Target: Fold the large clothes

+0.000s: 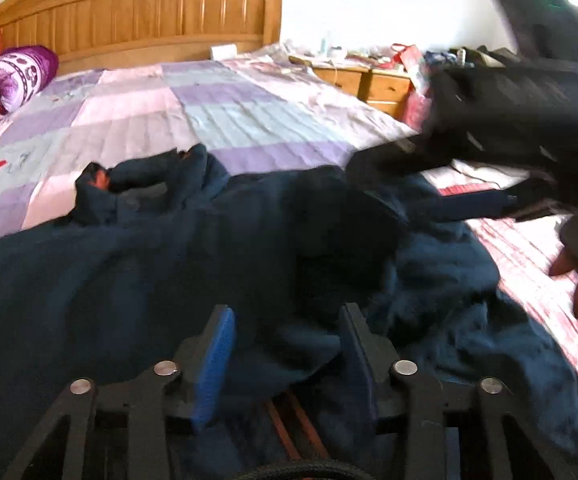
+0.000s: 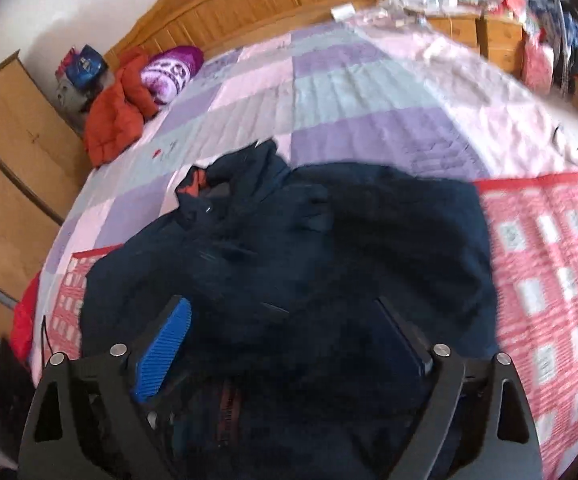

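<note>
A large navy jacket (image 1: 149,264) lies spread and rumpled on the bed, its collar with orange lining (image 1: 99,178) toward the headboard. My left gripper (image 1: 285,332) is low over the jacket's near edge. Its blue pads (image 1: 217,344) stand apart, with loose fabric bulging between them and not pinched. In the right wrist view the same jacket (image 2: 329,240) fills the middle, collar (image 2: 197,186) at the upper left. My right gripper (image 2: 281,304) hovers over it with jaws wide apart and nothing held. It also shows blurred, as the right gripper (image 1: 429,184), in the left wrist view.
The bed carries a lilac patchwork quilt (image 2: 369,92) and a red-and-white checked blanket (image 2: 549,260). A red coat (image 2: 117,112) and a purple pillow (image 2: 173,70) lie by the wooden headboard (image 1: 149,16). Cluttered nightstands (image 2: 477,32) stand at the far right, and a wooden wardrobe (image 2: 13,168) at the left.
</note>
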